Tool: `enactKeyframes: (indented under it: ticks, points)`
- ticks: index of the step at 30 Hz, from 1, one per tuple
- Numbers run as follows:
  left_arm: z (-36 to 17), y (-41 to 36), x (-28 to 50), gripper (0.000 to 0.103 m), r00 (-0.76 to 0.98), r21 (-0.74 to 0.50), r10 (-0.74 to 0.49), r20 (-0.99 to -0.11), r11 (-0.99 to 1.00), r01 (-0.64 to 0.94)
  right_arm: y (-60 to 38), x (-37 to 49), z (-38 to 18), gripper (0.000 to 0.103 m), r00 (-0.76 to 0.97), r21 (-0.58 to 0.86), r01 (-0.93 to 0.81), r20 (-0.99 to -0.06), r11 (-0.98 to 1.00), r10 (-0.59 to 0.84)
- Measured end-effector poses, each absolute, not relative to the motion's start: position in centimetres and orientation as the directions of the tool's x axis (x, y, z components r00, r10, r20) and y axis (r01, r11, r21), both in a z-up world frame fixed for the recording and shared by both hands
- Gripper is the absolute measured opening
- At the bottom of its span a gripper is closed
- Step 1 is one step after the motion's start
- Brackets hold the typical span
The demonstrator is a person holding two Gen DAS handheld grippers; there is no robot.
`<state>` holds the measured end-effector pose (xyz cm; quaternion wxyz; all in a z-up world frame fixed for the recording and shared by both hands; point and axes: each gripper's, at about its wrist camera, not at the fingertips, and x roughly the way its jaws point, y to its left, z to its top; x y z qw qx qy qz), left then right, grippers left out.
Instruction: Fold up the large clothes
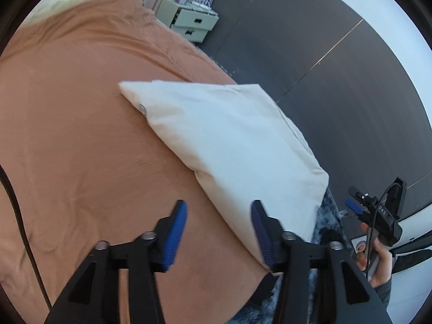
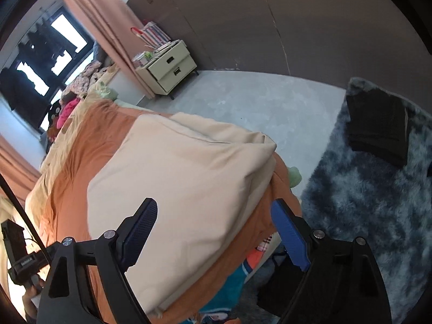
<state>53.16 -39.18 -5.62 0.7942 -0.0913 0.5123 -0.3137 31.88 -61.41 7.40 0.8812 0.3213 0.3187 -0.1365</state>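
Note:
A cream garment (image 1: pixel 229 145) lies folded into a thick rectangle on the orange bedspread (image 1: pixel 81 135), near the bed's right edge. My left gripper (image 1: pixel 218 208) hovers open above its near corner, with nothing between the blue pads. Off the bed edge to the right, a hand holds the right gripper (image 1: pixel 378 213). In the right wrist view the same cream garment (image 2: pixel 183 178) fills the middle and my right gripper (image 2: pixel 213 205) stands wide open over its near end, apart from the cloth. The left gripper's body (image 2: pixel 21 264) shows at the lower left.
A shaggy grey rug (image 2: pixel 364 202) lies beside the bed with a folded black cloth (image 2: pixel 378 132) on it. A cream nightstand (image 2: pixel 170 67) stands by the pink curtain (image 2: pixel 113 35). Loose clothes (image 2: pixel 78 89) are piled at the bed's far end. Colourful fabric (image 2: pixel 243 278) hangs below the bedspread's edge.

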Motion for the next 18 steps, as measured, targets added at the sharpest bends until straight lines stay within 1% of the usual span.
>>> enactKeyframes:
  ticks: [2, 4, 7, 9, 12, 14, 15, 18]
  points:
    - [-4.0, -37.9, 51.6, 0.080, 0.305, -0.458, -0.593, -0.745, 0.787, 0.413, -60.0, 30.4, 8.2, 0.085, 0.757, 0.465, 0.439, -0.652, 0.769, -0.038]
    - [-2.2, -36.6, 49.9, 0.089, 0.340, -0.441, -0.593, -0.730, 0.789, 0.429, -58.2, 29.1, 8.3, 0.085, 0.759, 0.446, 0.428, -0.650, 0.786, -0.045]
    - [-0.1, -35.1, 48.1, 0.090, 0.381, -0.413, -0.584, -0.717, 0.796, 0.442, -56.3, 27.5, 9.2, 0.086, 0.762, 0.424, 0.420, -0.644, 0.802, -0.058]
    - [1.4, -33.7, 46.6, 0.091, 0.401, -0.407, -0.587, -0.703, 0.795, 0.450, -55.3, 26.9, 9.6, 0.088, 0.756, 0.420, 0.420, -0.653, 0.805, -0.054]
    - [3.1, -31.8, 44.5, 0.093, 0.432, -0.393, -0.586, -0.685, 0.797, 0.458, -53.3, 25.4, 10.4, 0.091, 0.769, 0.410, 0.402, -0.637, 0.819, -0.059]
    - [4.2, -30.5, 43.0, 0.093, 0.460, -0.379, -0.580, -0.673, 0.804, 0.458, -51.9, 24.5, 10.8, 0.097, 0.776, 0.408, 0.391, -0.628, 0.825, -0.057]
    - [4.9, -29.8, 42.3, 0.093, 0.477, -0.374, -0.577, -0.663, 0.807, 0.456, -51.4, 24.1, 10.9, 0.103, 0.780, 0.406, 0.385, -0.623, 0.829, -0.056]
    - [6.4, -28.1, 40.1, 0.099, 0.521, -0.348, -0.565, -0.639, 0.817, 0.460, -49.6, 22.5, 11.5, 0.103, 0.796, 0.404, 0.365, -0.602, 0.839, -0.057]
